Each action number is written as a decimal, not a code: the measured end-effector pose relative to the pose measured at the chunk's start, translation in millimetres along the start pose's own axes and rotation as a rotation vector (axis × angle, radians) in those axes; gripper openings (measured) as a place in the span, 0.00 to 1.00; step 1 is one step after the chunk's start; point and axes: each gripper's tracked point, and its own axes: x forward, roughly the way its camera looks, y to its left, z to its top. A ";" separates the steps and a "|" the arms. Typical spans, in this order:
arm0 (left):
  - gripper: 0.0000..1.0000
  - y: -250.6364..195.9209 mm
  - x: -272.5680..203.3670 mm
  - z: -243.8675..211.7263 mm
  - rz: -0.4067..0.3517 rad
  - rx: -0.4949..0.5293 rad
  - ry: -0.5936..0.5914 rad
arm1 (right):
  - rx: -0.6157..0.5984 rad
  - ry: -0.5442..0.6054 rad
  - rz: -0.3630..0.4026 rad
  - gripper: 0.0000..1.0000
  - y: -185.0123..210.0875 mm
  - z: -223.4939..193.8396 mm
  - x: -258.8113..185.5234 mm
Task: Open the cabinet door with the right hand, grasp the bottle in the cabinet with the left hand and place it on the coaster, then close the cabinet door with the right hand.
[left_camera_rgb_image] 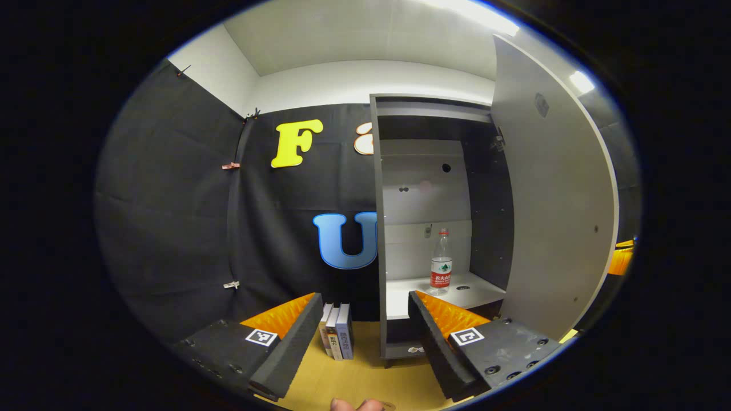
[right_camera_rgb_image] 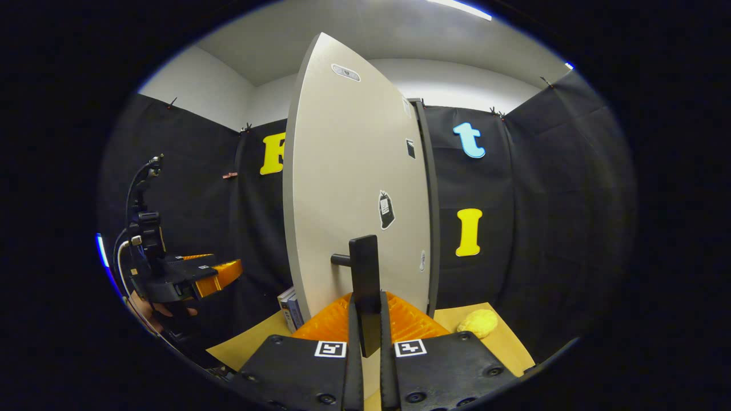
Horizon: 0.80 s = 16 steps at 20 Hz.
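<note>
- Bottle (left_camera_rgb_image: 441,262): upright on cabinet shelf (left_camera_rgb_image: 400,297), right part, well apart from left hand-held gripper (left_camera_rgb_image: 365,337), whose jaws are spread wide w/ nothing between.
- Handling, my guess: clear plastic, looks near empty, so light, thin-walled, tips easily. Grip mid-body at label, not the narrow neck; squeeze gently.
- Right hand-held gripper (right_camera_rgb_image: 366,319): jaws pressed on door handle (right_camera_rgb_image: 364,274), door (right_camera_rgb_image: 354,188) swung open.
- Hidden: coaster can't be made out; liquid level unclear. Yellow lump (right_camera_rgb_image: 478,323) on bench (right_camera_rgb_image: 251,342), far right, can't tell what. Books (left_camera_rgb_image: 337,338) left of cabinet.
</note>
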 end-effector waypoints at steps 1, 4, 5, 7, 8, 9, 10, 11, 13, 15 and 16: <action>0.94 -4.2 1.5 -0.1 -0.010 0.000 0.001 | 0.003 -0.017 -0.021 0.16 -8.7 4.6 -3.8; 0.92 -16.2 5.6 -1.8 -0.038 -0.002 0.006 | -0.019 -0.029 -0.093 0.15 -32.9 8.5 -6.9; 0.94 -20.6 6.1 -2.9 -0.049 -0.003 0.009 | -0.034 -0.027 -0.113 0.15 -40.9 8.9 -12.5; 0.94 -27.9 8.1 -3.0 -0.066 -0.004 0.013 | -0.049 -0.020 -0.144 0.15 -54.5 11.5 -15.9; 0.94 -30.8 8.2 -2.5 -0.073 -0.003 0.013 | -0.047 -0.014 -0.155 0.13 -61.8 11.1 -15.6; 0.94 -33.6 8.0 -0.7 -0.079 -0.001 0.011 | -0.049 -0.009 -0.168 0.12 -69.1 11.5 -17.5; 0.94 -35.9 8.9 -1.8 -0.086 0.001 0.011 | -0.050 -0.008 -0.180 0.11 -76.2 12.3 -18.1; 0.94 -37.6 9.0 -2.2 -0.092 0.003 0.011 | -0.046 -0.007 -0.189 0.10 -82.8 12.9 -22.6; 0.92 -42.6 9.8 -1.9 -0.101 0.007 0.011 | -0.036 -0.008 -0.210 0.10 -95.5 13.9 -27.3; 0.94 -48.9 9.2 -1.6 -0.107 0.009 0.012 | -0.037 -0.010 -0.233 0.10 -108.0 13.5 -31.3; 0.94 -51.8 9.5 -0.6 -0.112 0.009 0.012 | -0.033 -0.010 -0.230 0.10 -108.8 13.4 -33.7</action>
